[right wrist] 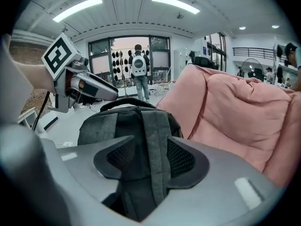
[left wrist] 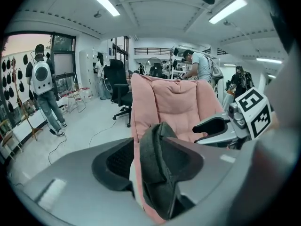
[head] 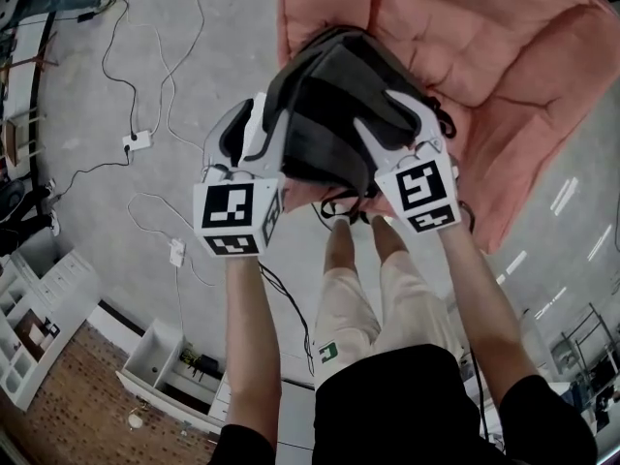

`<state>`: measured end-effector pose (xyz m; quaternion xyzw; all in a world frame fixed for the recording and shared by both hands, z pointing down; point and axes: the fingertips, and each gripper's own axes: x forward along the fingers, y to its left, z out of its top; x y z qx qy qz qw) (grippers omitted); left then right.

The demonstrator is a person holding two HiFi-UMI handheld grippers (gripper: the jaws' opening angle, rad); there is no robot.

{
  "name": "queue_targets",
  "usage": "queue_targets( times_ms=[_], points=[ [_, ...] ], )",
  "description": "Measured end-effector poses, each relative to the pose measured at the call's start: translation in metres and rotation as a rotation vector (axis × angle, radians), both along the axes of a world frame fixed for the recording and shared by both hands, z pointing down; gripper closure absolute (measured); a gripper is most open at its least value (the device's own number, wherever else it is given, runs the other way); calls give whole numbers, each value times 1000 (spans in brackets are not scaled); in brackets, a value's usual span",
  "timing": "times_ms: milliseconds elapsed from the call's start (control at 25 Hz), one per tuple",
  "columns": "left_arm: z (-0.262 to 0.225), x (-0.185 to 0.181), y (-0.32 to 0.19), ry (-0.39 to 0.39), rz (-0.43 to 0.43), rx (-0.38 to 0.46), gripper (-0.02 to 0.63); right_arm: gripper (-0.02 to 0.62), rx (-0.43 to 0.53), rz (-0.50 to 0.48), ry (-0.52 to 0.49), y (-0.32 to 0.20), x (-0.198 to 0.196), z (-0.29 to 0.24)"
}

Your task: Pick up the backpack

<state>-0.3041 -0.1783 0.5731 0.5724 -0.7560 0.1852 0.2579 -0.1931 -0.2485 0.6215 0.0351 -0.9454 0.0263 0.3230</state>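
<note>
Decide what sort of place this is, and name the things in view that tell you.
Probably an open-plan lab or workshop: strip lights overhead, a swivel chair on a bare floor, and cables running to a power strip.

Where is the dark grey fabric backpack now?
Head view, centre: the dark grey fabric backpack sits by the pink padded armchair, between left claw and right claw.
</note>
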Motion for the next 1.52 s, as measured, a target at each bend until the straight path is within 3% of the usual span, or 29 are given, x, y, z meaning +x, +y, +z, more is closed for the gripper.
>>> queue_targets(
  times_ms=[200, 600, 920, 1520],
  points=[
    [14, -3, -10, 18, 15, 21, 410, 400, 20, 17, -45, -8, -14, 15],
    [37, -7, -16, 48, 35, 54, 400, 368, 53, 45, -34, -13, -33, 52],
    [42, -4, -16, 67, 53, 59, 443, 348, 114, 61, -8, -21, -39, 72],
    [49, -2, -19, 116, 45, 96, 476, 336, 118, 64, 8, -28, -60, 96]
  ],
)
